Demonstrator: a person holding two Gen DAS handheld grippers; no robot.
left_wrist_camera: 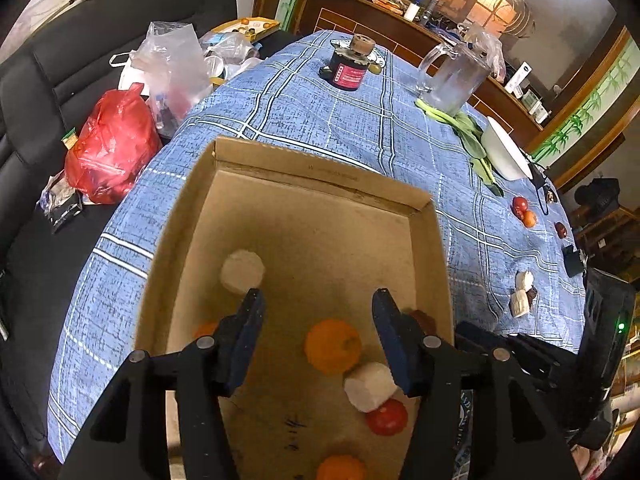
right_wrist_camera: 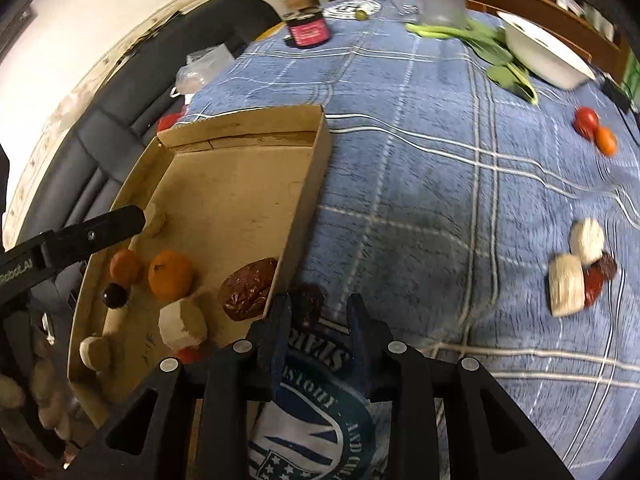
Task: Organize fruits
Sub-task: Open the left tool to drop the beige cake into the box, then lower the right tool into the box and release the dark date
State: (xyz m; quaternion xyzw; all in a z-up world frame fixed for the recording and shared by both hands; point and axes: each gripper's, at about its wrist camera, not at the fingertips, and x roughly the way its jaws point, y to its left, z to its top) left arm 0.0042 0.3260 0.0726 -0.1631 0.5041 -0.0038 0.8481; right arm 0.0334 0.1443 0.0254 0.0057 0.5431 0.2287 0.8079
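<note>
A shallow cardboard box [left_wrist_camera: 320,176] [right_wrist_camera: 312,168] lies on the blue checked tablecloth. It holds oranges [left_wrist_camera: 333,346] [right_wrist_camera: 170,278], white chunks [left_wrist_camera: 243,271] [right_wrist_camera: 182,324], a small tomato [left_wrist_camera: 387,417], a red date [right_wrist_camera: 250,288] and a dark round fruit [right_wrist_camera: 115,295]. My left gripper [left_wrist_camera: 318,300] is open and empty over the box. My right gripper [right_wrist_camera: 320,304] is open and empty just outside the box's right wall, beside a dark date [right_wrist_camera: 308,300] on the cloth. More fruit lies on the cloth at right: tomatoes [right_wrist_camera: 594,130] [left_wrist_camera: 524,212], white chunks and dates [right_wrist_camera: 580,266] [left_wrist_camera: 523,294].
At the table's far end stand a dark jar [left_wrist_camera: 350,66], a glass pitcher [left_wrist_camera: 456,74], leafy greens [right_wrist_camera: 480,42] and a white bowl [right_wrist_camera: 544,54]. Plastic bags [left_wrist_camera: 112,148] lie on a black sofa to the left. A black device [left_wrist_camera: 608,320] stands at the right edge.
</note>
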